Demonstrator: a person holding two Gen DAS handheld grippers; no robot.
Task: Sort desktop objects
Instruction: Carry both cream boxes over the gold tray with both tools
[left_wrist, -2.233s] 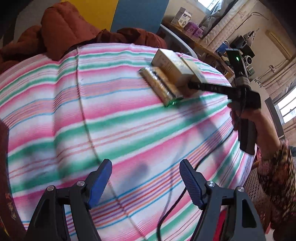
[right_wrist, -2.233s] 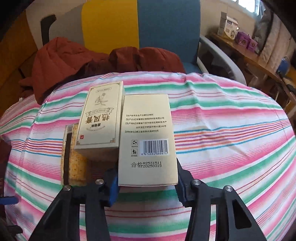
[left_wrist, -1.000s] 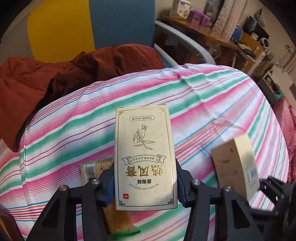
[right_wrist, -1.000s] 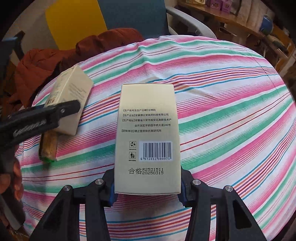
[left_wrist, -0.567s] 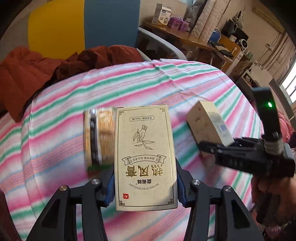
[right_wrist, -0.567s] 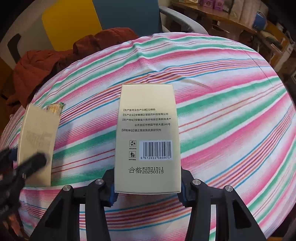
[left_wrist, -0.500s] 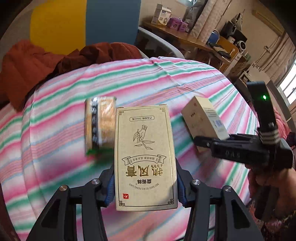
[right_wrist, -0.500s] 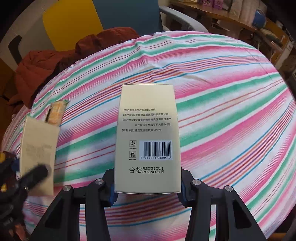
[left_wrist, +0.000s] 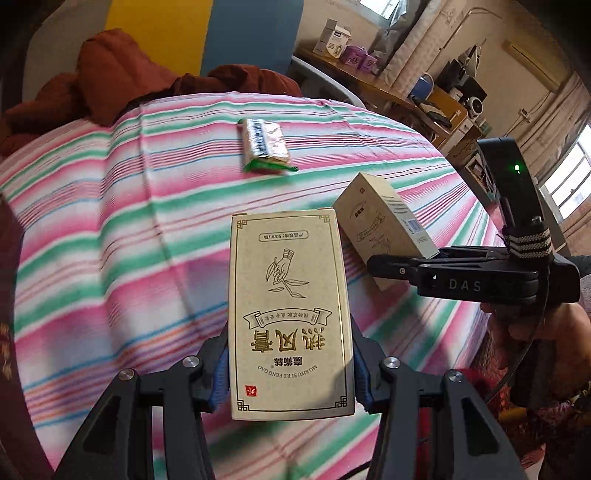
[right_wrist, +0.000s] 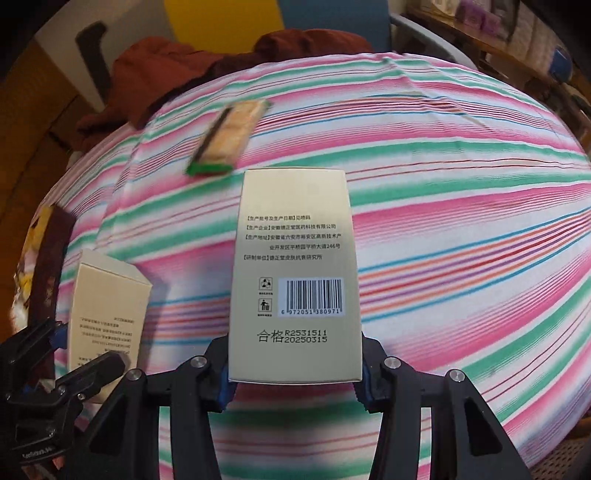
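Each cream carton is clamped by its near end, long axis running straight out from the jaws above the striped cloth (left_wrist: 110, 221): front box (left_wrist: 288, 314) in our left gripper (left_wrist: 288, 373), barcode box (right_wrist: 295, 273) in our right gripper (right_wrist: 293, 373). Both are stiff, smooth, gilt-printed card. The glossy biscuit pack (left_wrist: 266, 146) lies flat well ahead, apparently slightly nearer the right hand, though blur makes this uncertain.

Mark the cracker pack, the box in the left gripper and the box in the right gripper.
cracker pack (left_wrist: 266, 146), left wrist view, wrapper middle
left gripper's box (left_wrist: 288, 314), left wrist view, printed front face
right gripper's box (right_wrist: 295, 273), right wrist view, barcode face
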